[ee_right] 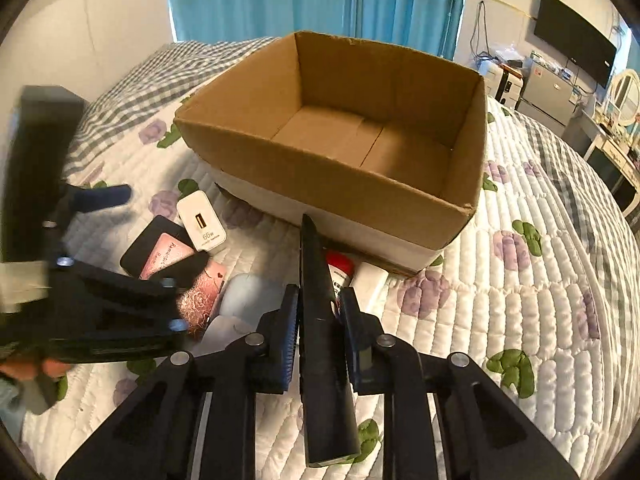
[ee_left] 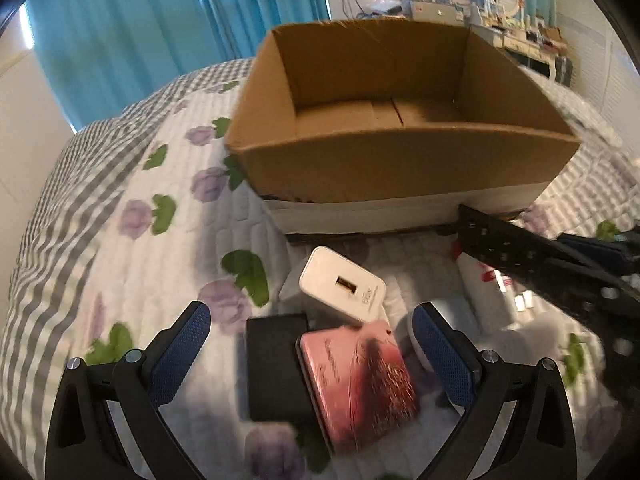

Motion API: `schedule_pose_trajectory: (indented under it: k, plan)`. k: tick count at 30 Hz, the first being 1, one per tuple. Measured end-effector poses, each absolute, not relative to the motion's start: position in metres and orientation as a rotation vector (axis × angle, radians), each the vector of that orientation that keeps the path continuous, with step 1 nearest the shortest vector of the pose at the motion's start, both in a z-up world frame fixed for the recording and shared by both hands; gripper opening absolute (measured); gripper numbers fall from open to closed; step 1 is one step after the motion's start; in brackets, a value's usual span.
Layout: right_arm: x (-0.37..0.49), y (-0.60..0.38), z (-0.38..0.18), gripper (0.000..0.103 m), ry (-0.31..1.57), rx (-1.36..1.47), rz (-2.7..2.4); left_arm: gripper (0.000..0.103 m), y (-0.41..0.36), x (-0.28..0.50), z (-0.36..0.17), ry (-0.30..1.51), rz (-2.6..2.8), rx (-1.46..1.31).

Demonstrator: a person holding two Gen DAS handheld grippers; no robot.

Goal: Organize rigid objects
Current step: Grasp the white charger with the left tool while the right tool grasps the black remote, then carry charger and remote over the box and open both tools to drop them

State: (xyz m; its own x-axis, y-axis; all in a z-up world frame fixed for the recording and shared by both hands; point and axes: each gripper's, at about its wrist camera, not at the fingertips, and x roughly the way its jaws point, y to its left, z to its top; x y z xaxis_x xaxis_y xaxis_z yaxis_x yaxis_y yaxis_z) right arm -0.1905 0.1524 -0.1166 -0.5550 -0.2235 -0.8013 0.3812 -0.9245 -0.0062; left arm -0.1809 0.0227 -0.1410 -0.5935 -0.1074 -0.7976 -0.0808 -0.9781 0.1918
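Right gripper (ee_right: 318,312) clamps long black stiff tapered bar (ee_right: 320,344) mid-length; looks light, slick. Left gripper (ee_left: 312,344) open near empty brown cardboard box (ee_left: 400,164).

you've got a matt brown cardboard box (ee_right: 332,184) on a quilted cloth bedspread (ee_right: 500,300); the white charger (ee_left: 346,290) looks smooth glossy plastic, the pink case (ee_left: 360,376) glittery — your gripper pads (ee_left: 180,356) are textured blue, and the black strip (ee_right: 320,340) matt.
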Motion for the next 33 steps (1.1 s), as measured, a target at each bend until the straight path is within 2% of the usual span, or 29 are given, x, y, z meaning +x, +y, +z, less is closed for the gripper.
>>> schedule_pose_trajectory:
  k: [5,8,10,12,24,33]
  plan:
    - [-0.200,0.152,-0.117,0.019,0.236,1.257,-2.479,0.101,0.024,-0.197,-0.156,-0.375,-2.735,1.451]
    - [-0.201,0.149,-0.120,0.019,0.233,1.261,-2.477,0.082,0.025,-0.203,-0.162,-0.383,-2.737,1.467]
    - [-0.201,0.149,-0.121,0.019,0.229,1.267,-2.473,0.065,0.026,-0.204,-0.168,-0.395,-2.736,1.502]
    - [-0.202,0.148,-0.122,0.019,0.228,1.273,-2.470,0.059,0.028,-0.200,-0.168,-0.425,-2.758,1.482]
    - [-0.177,0.155,-0.109,0.018,0.197,1.232,-2.546,0.054,0.025,-0.157,-0.121,-0.320,-2.874,1.387]
    - [-0.159,0.163,-0.068,0.018,0.128,1.120,-2.613,0.054,0.033,-0.127,-0.060,-0.245,-2.953,1.262]
